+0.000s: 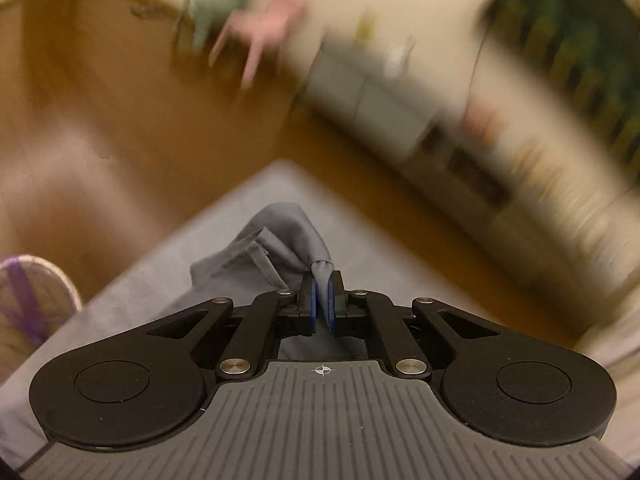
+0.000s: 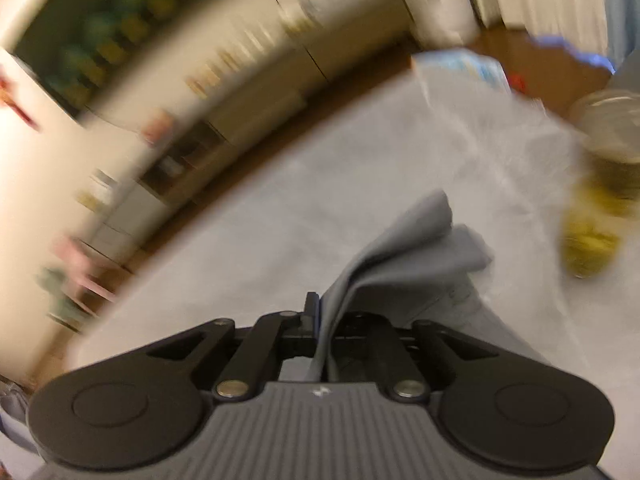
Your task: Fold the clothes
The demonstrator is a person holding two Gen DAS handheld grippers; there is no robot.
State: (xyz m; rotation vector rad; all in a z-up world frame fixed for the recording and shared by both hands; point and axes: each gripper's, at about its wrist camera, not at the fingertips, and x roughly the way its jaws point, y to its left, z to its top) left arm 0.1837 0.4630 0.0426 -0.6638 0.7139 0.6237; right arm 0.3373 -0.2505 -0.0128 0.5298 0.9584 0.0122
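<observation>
1. Your left hand-held gripper (image 1: pixel 321 300) is closed on a bunched edge of the grey cloth (image 1: pixel 276 240). The blue pads (image 1: pixel 313 300) pinch the fabric between them.
2. From that pinch the cloth runs away from the fingers and down toward the bench (image 1: pixel 352 220), which has a pale grey cover. A hemmed fold shows on the cloth's left side.
3. Your right hand-held gripper (image 2: pixel 326 312) also has the cloth (image 2: pixel 400 240) between its jaws. The fabric passes through the gap and spills forward and to the right. The cloth hides the right pad, so you cannot tell whether the pads press on it.
4. In the right wrist view the cloth's far end is lifted in a loose fold above the bench (image 2: pixel 280 220).
5. A jar (image 2: pixel 608 152) with yellowish contents stands on the bench to the right of the cloth, well apart from it.
6. Both views are smeared by blur. The wooden floor (image 1: pixel 100 100) and a pink chair (image 1: pixel 264 28) show beyond the bench in the left wrist view.
</observation>
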